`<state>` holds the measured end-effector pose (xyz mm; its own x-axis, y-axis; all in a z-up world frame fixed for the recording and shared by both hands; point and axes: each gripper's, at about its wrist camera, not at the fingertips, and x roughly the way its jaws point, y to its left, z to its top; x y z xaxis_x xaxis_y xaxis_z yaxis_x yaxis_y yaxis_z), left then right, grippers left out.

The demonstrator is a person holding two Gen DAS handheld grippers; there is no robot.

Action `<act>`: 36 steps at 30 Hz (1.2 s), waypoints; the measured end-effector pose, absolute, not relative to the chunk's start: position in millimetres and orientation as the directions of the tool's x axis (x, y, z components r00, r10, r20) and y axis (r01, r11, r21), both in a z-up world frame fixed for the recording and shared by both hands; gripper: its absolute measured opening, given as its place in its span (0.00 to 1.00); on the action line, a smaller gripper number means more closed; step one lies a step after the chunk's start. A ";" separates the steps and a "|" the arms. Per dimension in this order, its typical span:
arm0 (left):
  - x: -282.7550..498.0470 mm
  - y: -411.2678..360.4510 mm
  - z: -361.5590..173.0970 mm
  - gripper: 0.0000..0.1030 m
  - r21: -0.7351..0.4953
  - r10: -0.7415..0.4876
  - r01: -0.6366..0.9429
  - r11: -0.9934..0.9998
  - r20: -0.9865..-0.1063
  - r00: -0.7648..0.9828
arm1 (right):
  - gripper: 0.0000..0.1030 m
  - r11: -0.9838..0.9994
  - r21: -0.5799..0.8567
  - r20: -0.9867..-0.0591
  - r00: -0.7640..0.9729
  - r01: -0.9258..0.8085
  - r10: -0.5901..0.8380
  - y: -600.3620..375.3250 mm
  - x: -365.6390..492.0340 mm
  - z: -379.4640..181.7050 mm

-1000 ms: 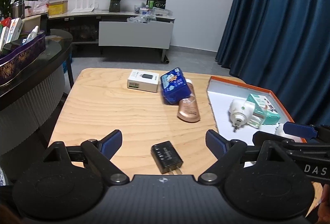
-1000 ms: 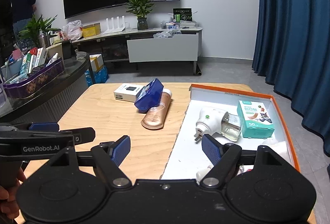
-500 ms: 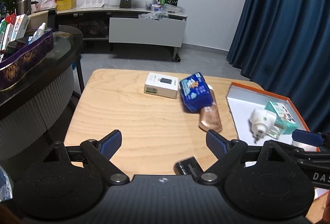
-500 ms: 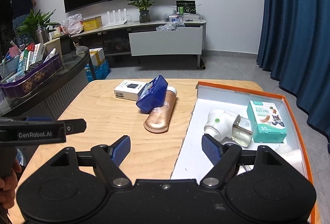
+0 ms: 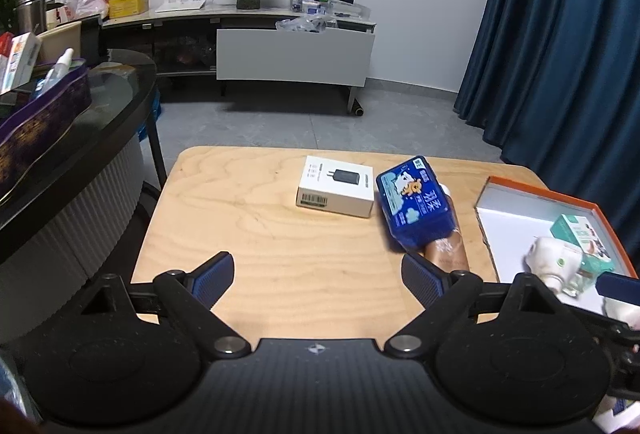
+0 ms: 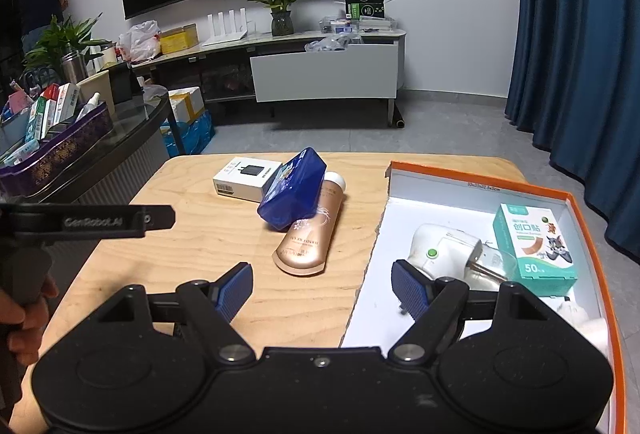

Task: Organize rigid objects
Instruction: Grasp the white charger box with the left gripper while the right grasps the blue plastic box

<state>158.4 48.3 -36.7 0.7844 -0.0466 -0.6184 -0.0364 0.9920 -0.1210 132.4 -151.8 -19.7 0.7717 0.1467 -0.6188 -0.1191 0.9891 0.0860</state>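
On the wooden table [image 5: 260, 234] lie a white charger box [image 5: 336, 186], a blue box [image 5: 416, 208] leaning on a bronze tube [image 6: 310, 234], and an orange-rimmed white tray [image 6: 576, 202]. The tray holds a white plug-in device [image 6: 448, 250] and a teal bandage box [image 6: 534, 244]. My left gripper [image 5: 318, 276] is open and empty over the table's near edge. My right gripper [image 6: 322, 286] is open and empty, above the tray's left edge. The blue box [image 6: 292, 190] and charger box [image 6: 246, 178] also show in the right wrist view.
A dark glass counter [image 6: 132, 138] with a purple basket of small items [image 6: 56, 138] stands left of the table. A TV stand [image 5: 292, 50] and blue curtains [image 5: 568, 34] are behind. The left gripper's body [image 6: 80, 222] shows at the left in the right wrist view.
Both grippers have pulled back and up. The small black charger that lay near the left gripper has dropped out of view below it. Both stay open.
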 end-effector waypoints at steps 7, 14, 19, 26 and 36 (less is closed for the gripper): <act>200.4 47.5 -44.4 0.93 -0.106 -0.057 -0.014 0.994 -0.632 0.773 | 0.87 0.988 0.092 -0.628 0.763 -0.124 0.154 -155.1 144.3 -24.7; 253.6 45.4 -62.1 0.94 -0.078 -0.067 0.020 0.997 -0.667 0.742 | 0.87 0.988 0.080 -0.629 0.762 -0.132 0.153 -158.1 152.6 -28.2; 284.4 40.1 -77.2 0.96 -0.066 -0.075 0.040 0.997 -0.696 0.714 | 0.88 0.988 0.080 -0.631 0.760 -0.132 0.153 -160.0 155.7 -32.0; 302.8 40.9 -87.2 0.97 -0.056 -0.063 0.034 0.998 -0.680 0.731 | 0.88 0.987 0.071 -0.642 0.751 -0.141 0.153 -161.7 164.0 -38.5; 270.6 60.4 -71.4 0.77 -0.033 -0.049 0.037 0.999 -0.643 0.765 | 0.90 0.979 0.055 -0.647 0.740 -0.197 0.185 -138.4 199.4 -43.5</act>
<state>270.6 60.4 -71.4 0.7646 -0.0494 -0.6426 0.0366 0.9988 -0.0333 199.4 -138.4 -43.5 0.7395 0.1854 -0.6471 -0.1970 0.9788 0.0552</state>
